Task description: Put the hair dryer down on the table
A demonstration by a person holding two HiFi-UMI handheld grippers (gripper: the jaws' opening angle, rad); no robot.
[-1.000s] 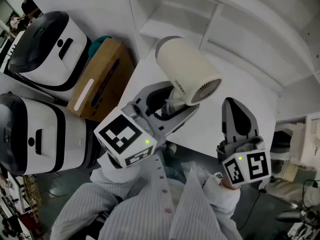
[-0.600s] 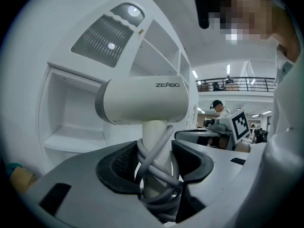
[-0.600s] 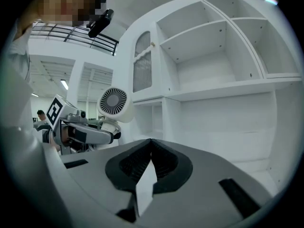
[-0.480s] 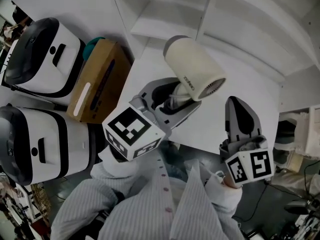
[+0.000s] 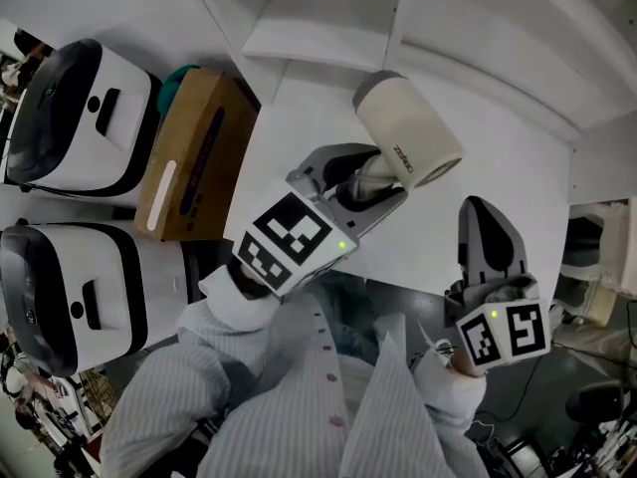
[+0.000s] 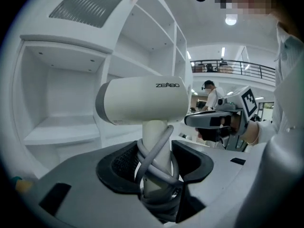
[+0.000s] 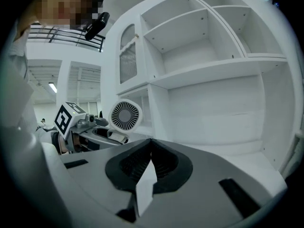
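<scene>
We see the left gripper [image 5: 366,179] clamped on the handle of the cream-coloured plastic hair dryer [image 5: 408,142], near the upper centre of the head view. Its grey jaws stand fairly wide, and their black ribbed pads press on the round handle from both sides. In the left gripper view [image 6: 156,161] the hair dryer [image 6: 142,101] stands upright, its smooth cylindrical barrel lying level across the middle of the frame, with a darker grey band at the left end. A rubbery grey cord [image 6: 161,158] is wound in loops round the handle, right where the pads bite.

The hair dryer is held up over the matte white table [image 5: 518,192], with its round grilled end turned towards the right gripper [image 5: 485,215], which sits at the lower right of the head view. The right gripper [image 7: 151,148] has its jaws brought together tip to tip, with nothing between them.

Behind the table rises a plain white shelf unit [image 7: 213,80] with square open compartments. At the left of the head view a brown cardboard box [image 5: 194,157] lies beside two rounded white and black machines [image 5: 80,98]
</scene>
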